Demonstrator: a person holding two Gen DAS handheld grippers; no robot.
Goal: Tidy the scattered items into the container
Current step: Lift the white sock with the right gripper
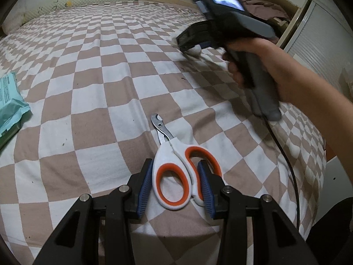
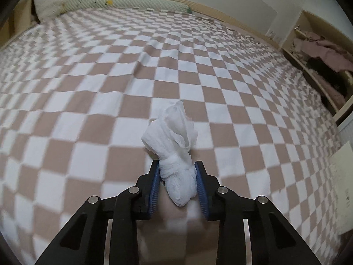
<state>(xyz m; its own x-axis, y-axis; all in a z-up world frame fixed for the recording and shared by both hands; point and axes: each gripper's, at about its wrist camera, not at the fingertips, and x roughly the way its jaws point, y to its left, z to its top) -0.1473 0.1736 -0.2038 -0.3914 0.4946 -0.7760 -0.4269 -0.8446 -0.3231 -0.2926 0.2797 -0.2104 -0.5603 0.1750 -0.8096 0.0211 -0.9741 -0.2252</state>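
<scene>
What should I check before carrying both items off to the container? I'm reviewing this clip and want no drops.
1. Right gripper pads pressing the white cloth bundle: ok.
2. Left gripper closed on the clippers: ok, pads squeeze the handle loops.
3. Clipper blades free of the checkered bedcover: cannot tell.
4. Container in view: not ok, neither camera shows it.
5. Cloth's loose end hanging clear: cannot tell.

White-and-orange plastic-handled clippers (image 1: pixel 176 170) with short metal blades lie flat on the checked bedspread, blades pointing away; a rolled white gauze bandage (image 2: pixel 176 154) — partly unravelled — is lifted, loose end up.
</scene>
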